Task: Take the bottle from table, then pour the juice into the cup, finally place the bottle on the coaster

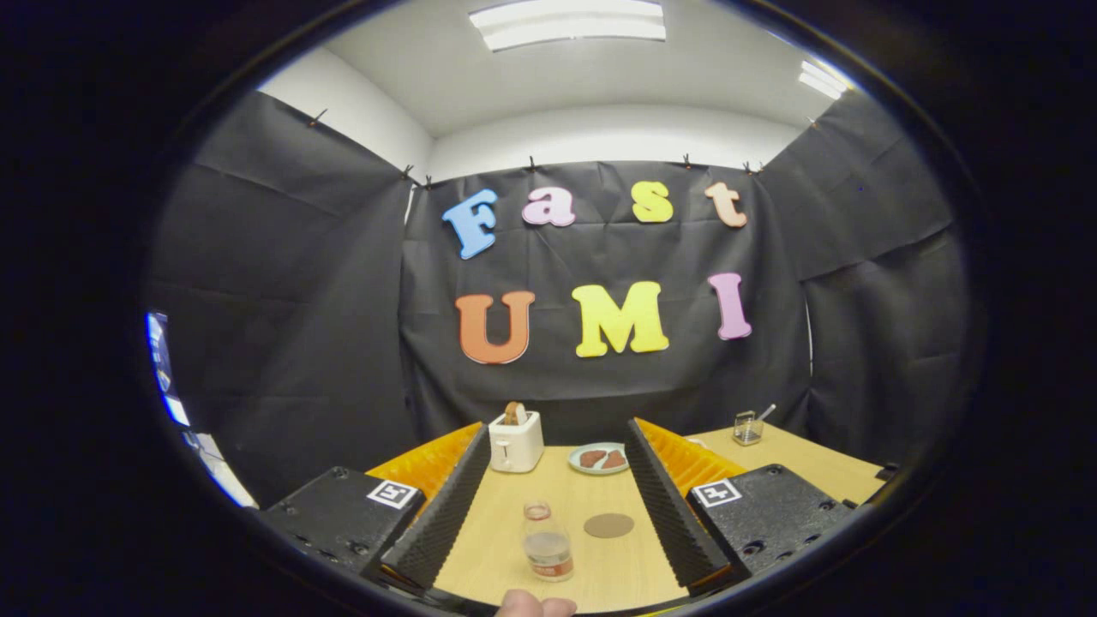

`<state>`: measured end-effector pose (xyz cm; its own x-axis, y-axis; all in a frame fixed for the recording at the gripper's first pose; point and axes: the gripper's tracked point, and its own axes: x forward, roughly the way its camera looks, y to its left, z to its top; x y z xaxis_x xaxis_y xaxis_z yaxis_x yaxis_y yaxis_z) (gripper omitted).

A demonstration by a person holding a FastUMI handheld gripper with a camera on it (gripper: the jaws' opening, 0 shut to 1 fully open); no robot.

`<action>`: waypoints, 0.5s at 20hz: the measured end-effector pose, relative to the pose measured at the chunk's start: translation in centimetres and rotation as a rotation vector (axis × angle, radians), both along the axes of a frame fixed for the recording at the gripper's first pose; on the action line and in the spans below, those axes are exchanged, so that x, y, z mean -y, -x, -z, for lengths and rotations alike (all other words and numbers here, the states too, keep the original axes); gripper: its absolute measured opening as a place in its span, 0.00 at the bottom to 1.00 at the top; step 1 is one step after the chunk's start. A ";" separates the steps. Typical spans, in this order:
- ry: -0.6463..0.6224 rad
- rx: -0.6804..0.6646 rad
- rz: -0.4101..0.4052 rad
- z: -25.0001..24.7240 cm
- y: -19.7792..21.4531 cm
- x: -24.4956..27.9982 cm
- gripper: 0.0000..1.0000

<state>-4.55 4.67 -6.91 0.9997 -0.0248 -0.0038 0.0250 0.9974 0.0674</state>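
Bottle (548,542) stands upright on table (506,531) btwn the fingers, touching neither. Gripper (548,523) jaws wide open, nothing held. Coaster (609,525) just beside bottle; toaster (515,441) & plate (600,458) beyond.

Your gripper (548,514) carries two long fingers (446,514) with ribbed, sawtooth inner faces. Behind each sits a boxy black housing (343,514) with recessed screw holes and a square black-and-white marker tag (392,494). The fingers stand wide apart.

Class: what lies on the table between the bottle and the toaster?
Nothing: in the gripper view, bare table separates bottle from toaster. The coaster sits off beside the bottle.
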 end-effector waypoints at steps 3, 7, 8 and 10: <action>0.034 0.004 0.003 2.3 0.4 0.3 1.00; 0.037 -0.024 0.029 7.2 0.5 0.8 1.00; 0.026 -0.037 0.025 8.5 0.4 0.6 1.00; 0.020 -0.070 0.020 11.0 -0.4 0.5 1.00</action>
<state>-4.11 4.20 -17.90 0.9963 -0.0459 -0.0727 0.0492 0.9978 0.0444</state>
